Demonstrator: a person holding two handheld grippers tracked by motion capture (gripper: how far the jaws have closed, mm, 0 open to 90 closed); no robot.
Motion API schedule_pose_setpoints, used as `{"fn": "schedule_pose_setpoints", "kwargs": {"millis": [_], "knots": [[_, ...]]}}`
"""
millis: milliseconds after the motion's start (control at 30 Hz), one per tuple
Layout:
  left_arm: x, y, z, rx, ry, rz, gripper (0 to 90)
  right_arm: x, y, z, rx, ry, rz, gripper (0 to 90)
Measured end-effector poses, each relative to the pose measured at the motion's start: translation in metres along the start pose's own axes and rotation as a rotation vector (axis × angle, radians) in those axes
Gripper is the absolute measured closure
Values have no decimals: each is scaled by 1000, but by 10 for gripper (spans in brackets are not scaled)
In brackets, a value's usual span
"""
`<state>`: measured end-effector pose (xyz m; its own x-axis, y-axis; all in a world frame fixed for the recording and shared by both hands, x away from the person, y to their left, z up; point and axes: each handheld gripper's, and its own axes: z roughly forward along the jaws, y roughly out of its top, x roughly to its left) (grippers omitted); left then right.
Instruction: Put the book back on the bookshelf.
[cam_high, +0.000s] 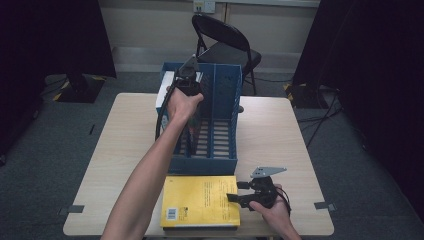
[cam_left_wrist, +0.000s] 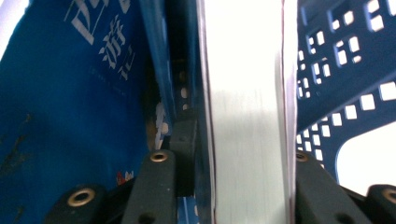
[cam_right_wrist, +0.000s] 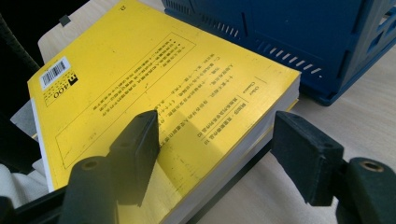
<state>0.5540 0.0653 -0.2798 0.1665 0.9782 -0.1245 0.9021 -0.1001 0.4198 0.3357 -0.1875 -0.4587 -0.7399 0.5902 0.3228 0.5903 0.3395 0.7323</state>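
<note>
Two grippers are working at once. Up in the high view, the left gripper (cam_high: 186, 76) is sitting at the top of the blue file rack (cam_high: 220, 90), reaching into its left compartment. Along its own jaws in the left gripper view, a white-edged book (cam_left_wrist: 247, 112) is standing upright between them, page edges facing the camera; the jaws are flanking it closely on both sides, and whether the pads are pressing on it I cannot tell. A blue-covered book (cam_left_wrist: 70, 93) with white characters is leaning just beside it on the left, and the rack's perforated wall (cam_left_wrist: 345, 70) is rising on the right.

Down at the near edge, the right gripper (cam_high: 239, 192) is resting at the right side of the yellow book (cam_high: 200, 200), which is lying flat on the table (cam_high: 280, 130) just in front of the rack. In the right gripper view its jaws are standing apart, one over the yellow cover (cam_right_wrist: 140, 84), the other clear of the book's edge above the tabletop, nothing clamped. A dark book is peeking out beneath the yellow one. Beyond the table, a black folding chair (cam_high: 225, 45) is standing.
</note>
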Motion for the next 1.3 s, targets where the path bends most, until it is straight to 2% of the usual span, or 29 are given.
{"fn": "schedule_pose_setpoints", "kwargs": {"millis": [167,400,567,633,700,767,867,933,1000,1100,1233,1300], "knots": [[1,-9,-5,-38,-38,14,609,0,0,0,0,-2,-2,317],[12,-21,-10,-80,-64,23,563,2,0,1,1,-5,0,314],[20,-32,-13,-132,-101,32,546,1,1,1,1,-7,-1,314],[19,-37,-15,-165,-112,33,530,1,1,1,-1,-7,-2,314],[18,-43,-15,-197,-115,53,526,1,1,1,1,-8,-2,314],[20,-47,-16,-206,-128,84,515,1,1,0,-4,-9,-5,314],[21,-57,-21,-224,-148,106,523,1,0,0,-2,-12,0,314],[21,-64,-23,-235,-147,141,519,0,0,0,-3,-11,0,314],[21,-69,-25,-245,-158,155,508,0,0,0,-2,-11,-1,314],[18,-77,-24,-258,-127,211,494,1,1,1,-1,-12,-2,314],[22,-87,-22,-281,-126,238,507,2,1,1,-1,-14,-2,314],[24,-92,-21,-277,-151,232,511,1,1,1,-1,-14,-2,314]]}}
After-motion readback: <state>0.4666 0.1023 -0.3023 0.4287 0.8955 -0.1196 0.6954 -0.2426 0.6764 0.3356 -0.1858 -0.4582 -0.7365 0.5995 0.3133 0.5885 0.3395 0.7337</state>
